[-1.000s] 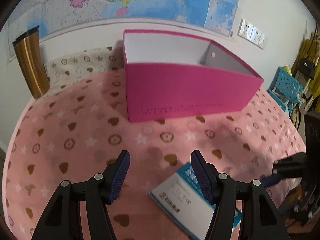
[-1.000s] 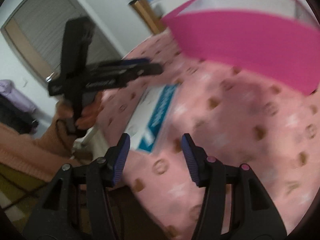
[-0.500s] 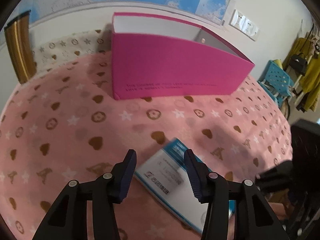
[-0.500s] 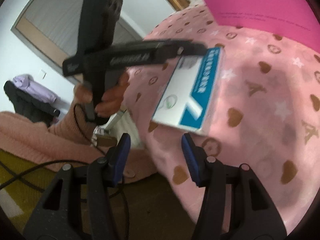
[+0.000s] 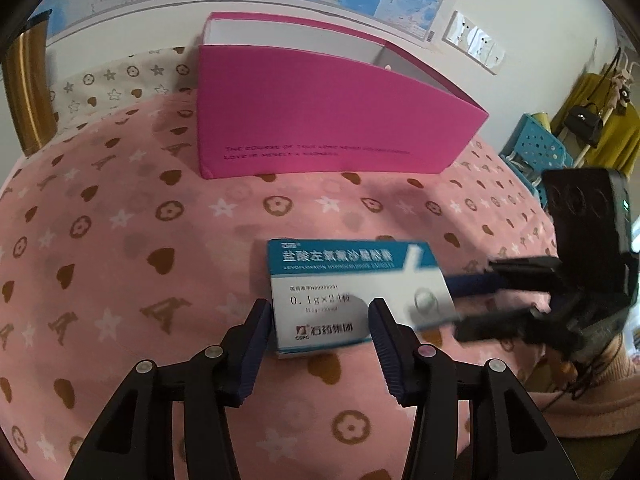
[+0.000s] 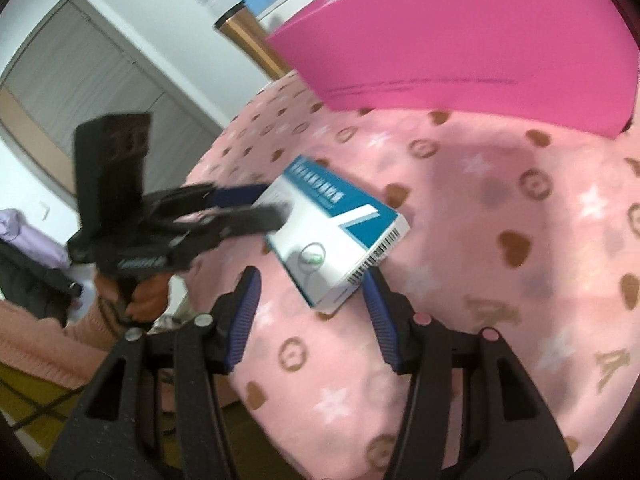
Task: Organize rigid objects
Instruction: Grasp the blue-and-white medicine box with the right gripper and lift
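Observation:
A white and blue medicine box (image 5: pixel 344 280) lies flat on the pink patterned cloth, in front of a tall pink open box (image 5: pixel 320 120). My left gripper (image 5: pixel 319 304) is open, its left pad by the box's left end and its right finger over the box's middle. No firm pinch shows. From the right, my right gripper (image 5: pixel 456 304) reaches the box's other end. In the right wrist view the medicine box (image 6: pixel 332 232) has its near corner between the open fingers of my right gripper (image 6: pixel 310 276). The left gripper (image 6: pixel 256 204) lies across its far corner.
A gold tumbler (image 5: pixel 28 92) stands at the back left beside the pink box (image 6: pixel 480 40). The cloth-covered table drops off close behind the medicine box on the left of the right wrist view. A hand (image 6: pixel 148 292) holds the left gripper there. A blue chair (image 5: pixel 536 148) stands beyond the table.
The left jaws narrowed, then held. The medicine box now sits square and closer between the left fingers. The right gripper has come in to the box's other end.

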Demonstrator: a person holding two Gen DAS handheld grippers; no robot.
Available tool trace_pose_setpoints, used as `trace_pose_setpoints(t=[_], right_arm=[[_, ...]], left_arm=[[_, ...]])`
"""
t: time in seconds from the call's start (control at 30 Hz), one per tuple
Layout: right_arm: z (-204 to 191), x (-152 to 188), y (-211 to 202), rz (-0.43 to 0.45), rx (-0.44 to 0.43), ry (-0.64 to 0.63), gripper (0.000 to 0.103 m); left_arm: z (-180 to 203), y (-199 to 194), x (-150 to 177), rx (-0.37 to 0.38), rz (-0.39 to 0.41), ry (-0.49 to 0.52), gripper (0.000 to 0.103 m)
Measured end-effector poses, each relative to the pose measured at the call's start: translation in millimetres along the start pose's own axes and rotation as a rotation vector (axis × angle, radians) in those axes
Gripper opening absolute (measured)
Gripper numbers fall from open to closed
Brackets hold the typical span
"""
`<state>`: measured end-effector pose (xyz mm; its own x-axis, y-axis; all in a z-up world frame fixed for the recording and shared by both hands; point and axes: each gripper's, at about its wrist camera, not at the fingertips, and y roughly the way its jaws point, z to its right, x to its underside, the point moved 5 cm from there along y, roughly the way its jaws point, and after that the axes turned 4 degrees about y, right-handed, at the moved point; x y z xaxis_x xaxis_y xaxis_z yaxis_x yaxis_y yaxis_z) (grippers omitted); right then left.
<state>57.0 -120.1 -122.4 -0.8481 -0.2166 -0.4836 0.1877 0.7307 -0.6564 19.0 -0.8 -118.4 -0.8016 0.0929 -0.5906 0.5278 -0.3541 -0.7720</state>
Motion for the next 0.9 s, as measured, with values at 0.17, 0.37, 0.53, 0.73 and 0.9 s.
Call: trace_pose_setpoints(t=[0.17, 0.37, 0.53, 0.73, 0.9], right_arm=[[9.2, -14.7, -1.6, 0.036, 0.057, 0.007, 0.056], [10.1, -18.2, 2.1, 0.049, 0.116, -0.002, 0.055], [10.2, -18.1, 2.0, 0.053, 0.147, -0.004, 0.047], [9.6, -19.1, -0.8, 0.058, 0.176, -0.02, 0.047], [6.8, -21.8, -6.3, 0.069, 0.184, -0.033, 0.047]], left_arm=[[6.6, 1.0, 0.8, -0.008, -0.002, 0.01, 0.05], [6.8, 0.2, 1.1, -0.014, 0.0, -0.002, 0.048], [7.2, -2.2, 0.8, -0.016, 0.008, -0.006, 0.046], [12.1, -5.8, -2.7, -0.026, 0.021, 0.002, 0.046], [15.0, -12.5, -7.9, -0.024, 0.046, 0.003, 0.046]])
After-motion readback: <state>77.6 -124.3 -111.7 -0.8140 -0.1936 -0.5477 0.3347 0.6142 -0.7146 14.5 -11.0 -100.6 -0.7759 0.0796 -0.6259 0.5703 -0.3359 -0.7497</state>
